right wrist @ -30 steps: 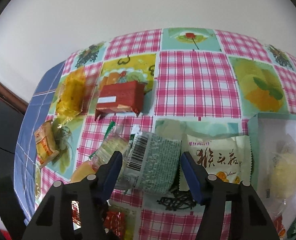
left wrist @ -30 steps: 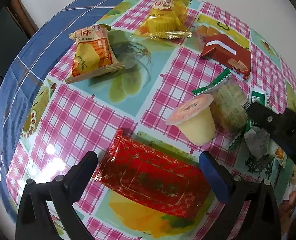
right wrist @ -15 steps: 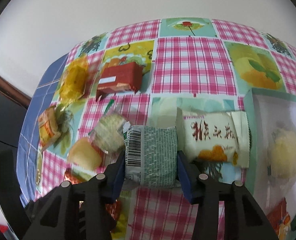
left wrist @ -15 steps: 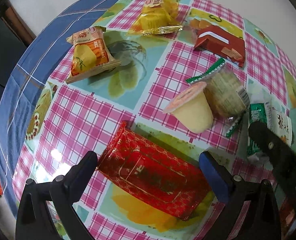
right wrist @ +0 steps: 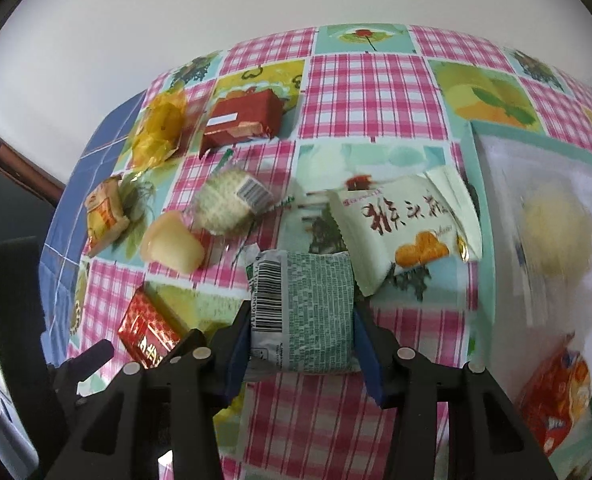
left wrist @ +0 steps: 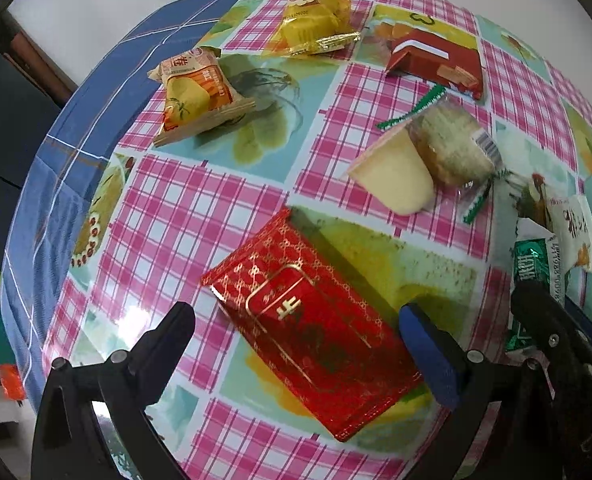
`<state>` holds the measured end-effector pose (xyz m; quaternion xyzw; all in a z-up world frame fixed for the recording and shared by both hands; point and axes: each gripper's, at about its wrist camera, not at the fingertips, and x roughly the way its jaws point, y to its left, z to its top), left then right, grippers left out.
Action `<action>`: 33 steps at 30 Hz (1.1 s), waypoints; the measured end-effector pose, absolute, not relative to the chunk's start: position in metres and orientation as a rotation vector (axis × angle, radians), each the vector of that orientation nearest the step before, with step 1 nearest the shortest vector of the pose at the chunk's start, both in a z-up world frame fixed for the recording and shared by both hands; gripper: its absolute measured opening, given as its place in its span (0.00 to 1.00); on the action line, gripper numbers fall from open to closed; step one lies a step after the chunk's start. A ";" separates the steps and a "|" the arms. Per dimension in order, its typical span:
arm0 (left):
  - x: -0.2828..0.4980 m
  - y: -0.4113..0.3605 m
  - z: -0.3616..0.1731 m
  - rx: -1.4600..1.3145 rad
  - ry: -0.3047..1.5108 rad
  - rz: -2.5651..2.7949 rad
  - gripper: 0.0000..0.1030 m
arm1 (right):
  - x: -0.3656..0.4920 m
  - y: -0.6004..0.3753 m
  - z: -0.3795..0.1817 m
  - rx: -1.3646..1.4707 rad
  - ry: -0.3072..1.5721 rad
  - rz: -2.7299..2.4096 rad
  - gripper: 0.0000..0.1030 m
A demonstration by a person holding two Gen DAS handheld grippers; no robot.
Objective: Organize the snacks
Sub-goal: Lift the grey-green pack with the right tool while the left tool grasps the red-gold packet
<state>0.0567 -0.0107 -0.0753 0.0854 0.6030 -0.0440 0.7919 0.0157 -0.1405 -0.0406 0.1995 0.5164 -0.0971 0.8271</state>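
My right gripper point(right wrist: 302, 350) is shut on a green snack packet point(right wrist: 308, 312) with a barcode, held above the checked tablecloth. A white packet with an orange print point(right wrist: 400, 228) lies just beyond it. A pale bin point(right wrist: 476, 184) with snacks inside stands at the right. My left gripper point(left wrist: 296, 344) is open, its fingers on either side of a red and gold packet point(left wrist: 312, 316) lying on the table. A jelly cup point(left wrist: 396, 172) and a clear-wrapped cake point(left wrist: 452, 148) lie beyond it.
An orange packet point(left wrist: 194, 90), a yellow packet point(left wrist: 316, 20) and a red box point(left wrist: 436, 58) lie at the far side of the table. The blue cloth edge point(left wrist: 76, 128) drops off at the left. A white wall stands behind.
My right gripper has closed on the green packet and drawn it back and up, away from the white packet. My left gripper has shifted over the red packet, which now lies more diagonally.
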 end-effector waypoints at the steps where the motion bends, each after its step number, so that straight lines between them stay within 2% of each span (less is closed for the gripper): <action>1: 0.054 -0.010 -0.075 0.187 1.298 -0.096 0.98 | 0.013 -0.140 -0.040 0.427 1.098 -0.207 0.49; 7: 0.045 0.002 -0.077 0.163 1.307 -0.097 1.00 | -0.003 -0.142 -0.038 0.439 1.100 -0.219 0.49; 21: 0.060 0.049 -0.095 0.016 1.341 -0.087 0.99 | -0.041 -0.134 -0.039 0.234 1.167 -0.323 0.49; 24: 0.057 0.043 -0.090 0.026 1.328 -0.104 0.89 | -0.041 -0.131 -0.040 0.232 1.171 -0.321 0.49; 26: 0.056 0.036 -0.088 0.044 1.310 -0.132 0.72 | -0.041 -0.130 -0.041 0.226 1.174 -0.313 0.49; 30: 0.052 0.027 -0.086 0.075 1.299 -0.166 0.64 | -0.035 -0.125 -0.043 0.205 1.186 -0.307 0.49; 33: 0.050 0.023 -0.084 0.090 1.292 -0.190 0.53 | -0.034 -0.125 -0.044 0.214 1.192 -0.301 0.49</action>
